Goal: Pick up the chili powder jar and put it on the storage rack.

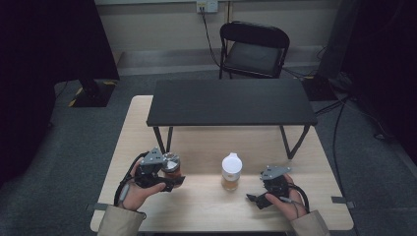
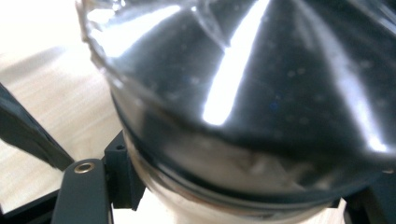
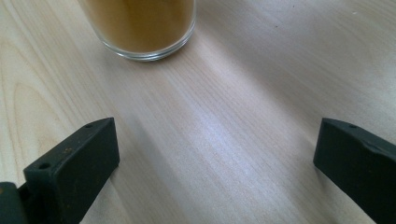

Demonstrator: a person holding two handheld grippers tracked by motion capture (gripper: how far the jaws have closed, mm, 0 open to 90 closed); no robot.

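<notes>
One wooden table (image 1: pixel 206 206), one black shelf riser (image 1: pixel 231 102) on its far half, one folding chair (image 1: pixel 253 49) behind. Two jars: white-lidded jar (image 1: pixel 231 172) of brown powder stands mid-table, silver-lidded jar (image 1: pixel 170 164) sits in the left gripper (image 1: pixel 169 179), jaws closed around it just under the foil-like lid. Right gripper (image 1: pixel 255 200) rests on the table, jaws spread wide with nothing between; white-lidded jar is near, ahead and to its left, apart
</notes>
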